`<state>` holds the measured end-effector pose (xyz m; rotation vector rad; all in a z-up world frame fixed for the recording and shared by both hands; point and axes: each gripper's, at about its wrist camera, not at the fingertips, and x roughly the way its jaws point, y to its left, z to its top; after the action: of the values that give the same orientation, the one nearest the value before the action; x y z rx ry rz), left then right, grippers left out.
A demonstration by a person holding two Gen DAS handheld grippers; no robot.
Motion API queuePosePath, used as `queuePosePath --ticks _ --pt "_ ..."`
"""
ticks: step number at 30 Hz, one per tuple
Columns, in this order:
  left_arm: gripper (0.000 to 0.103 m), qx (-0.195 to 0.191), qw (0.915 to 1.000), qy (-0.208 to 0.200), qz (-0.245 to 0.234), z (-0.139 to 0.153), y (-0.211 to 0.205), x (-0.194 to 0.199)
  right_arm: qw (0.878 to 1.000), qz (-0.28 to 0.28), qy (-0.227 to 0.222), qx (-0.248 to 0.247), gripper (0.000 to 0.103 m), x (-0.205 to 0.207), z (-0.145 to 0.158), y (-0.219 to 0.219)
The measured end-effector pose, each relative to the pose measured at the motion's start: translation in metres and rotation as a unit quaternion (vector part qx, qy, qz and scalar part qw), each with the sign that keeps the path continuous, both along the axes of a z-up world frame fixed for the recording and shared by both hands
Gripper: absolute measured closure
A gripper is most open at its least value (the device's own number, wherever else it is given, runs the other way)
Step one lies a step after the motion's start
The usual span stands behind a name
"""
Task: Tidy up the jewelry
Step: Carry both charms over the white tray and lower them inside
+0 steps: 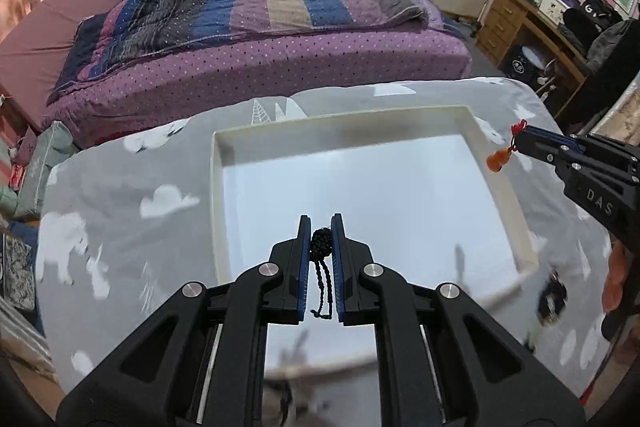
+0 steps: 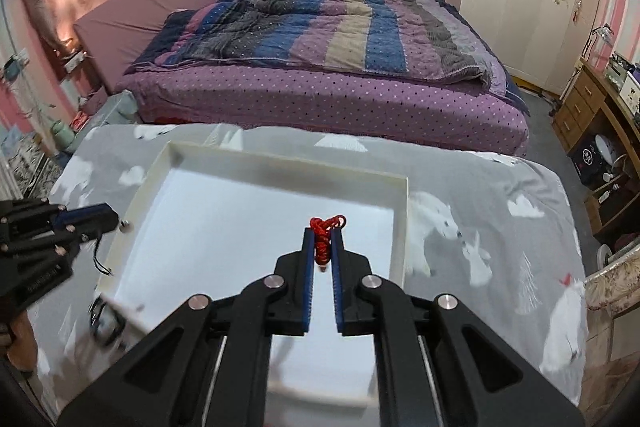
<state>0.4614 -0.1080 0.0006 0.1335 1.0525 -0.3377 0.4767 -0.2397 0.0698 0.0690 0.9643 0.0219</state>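
A shallow white tray [image 1: 496, 167] lies on a grey animal-print cloth; it also shows in the right wrist view [image 2: 402, 227]. My left gripper [image 1: 321, 223] is shut on a black knotted cord [image 1: 320, 245] above the tray's near part; its strands hang between the fingers. My right gripper [image 2: 324, 233] is shut on a red knotted cord [image 2: 325, 241] above the tray's right part. In the left wrist view the right gripper [image 1: 520, 133] is at the tray's right edge with an orange pendant [image 1: 495, 161] dangling from the red cord. The left gripper [image 2: 114, 221] is at the tray's left rim.
The grey cloth [image 1: 120, 227] covers a table. A dark blurred piece of jewelry [image 1: 554, 297] lies on the cloth right of the tray. A purple bed [image 2: 320, 95] stands beyond the table. A wooden desk [image 2: 600, 123] stands at the right.
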Motion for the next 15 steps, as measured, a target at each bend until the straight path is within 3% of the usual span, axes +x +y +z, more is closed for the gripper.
queuePosePath --ticks 7,15 --pt "0.095 0.011 0.9996 0.018 0.018 -0.041 -0.008 0.056 1.0 -0.009 0.018 0.003 0.095 0.045 -0.043 -0.003" --pt "0.095 0.038 0.9983 0.033 0.03 -0.073 -0.009 0.076 0.998 -0.001 0.052 -0.019 0.095 0.065 -0.085 0.001"
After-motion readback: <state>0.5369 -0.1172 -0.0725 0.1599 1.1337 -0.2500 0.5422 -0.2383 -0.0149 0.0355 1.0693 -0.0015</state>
